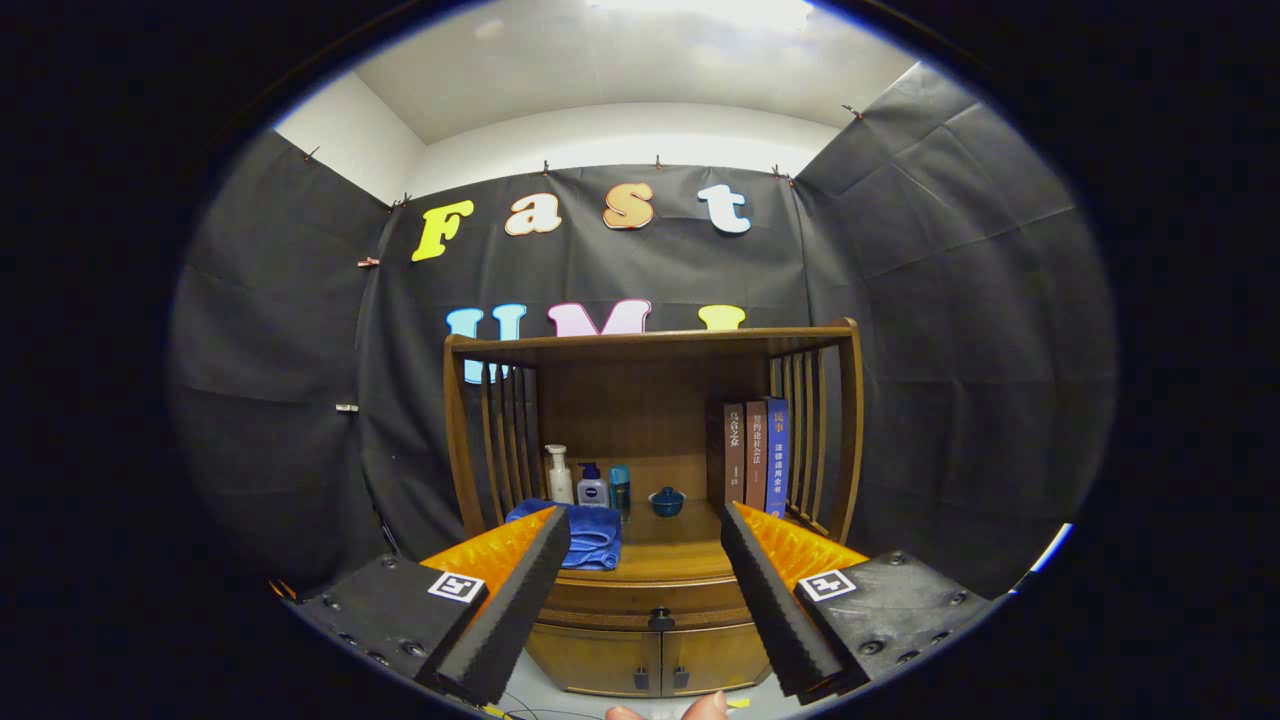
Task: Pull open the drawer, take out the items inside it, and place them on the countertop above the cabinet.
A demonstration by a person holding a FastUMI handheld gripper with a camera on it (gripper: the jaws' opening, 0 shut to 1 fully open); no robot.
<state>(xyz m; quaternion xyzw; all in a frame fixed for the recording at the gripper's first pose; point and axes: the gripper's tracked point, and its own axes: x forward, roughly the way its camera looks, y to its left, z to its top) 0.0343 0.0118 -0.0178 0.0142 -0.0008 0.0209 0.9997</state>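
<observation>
A wooden cabinet (650, 650) stands ahead against the booth wall. Its drawer (620, 597) is closed, with a dark knob (660, 620) at its front centre. The knob sits between my fingers and some way beyond them. The countertop (680, 560) above the drawer is bare wood at its middle. My gripper (645, 530) is open, its fingers spread wide with nothing between them. The drawer's contents are hidden.
On the countertop lie a folded blue towel (590, 535), three bottles (590, 485), a small teal lidded cup (666, 501) and three upright books (756, 455). Slatted sides and a top shelf (650, 342) frame it. Two lower doors (655, 665) with dark handles sit under the drawer. A person's fingertips (690, 709) show below.
</observation>
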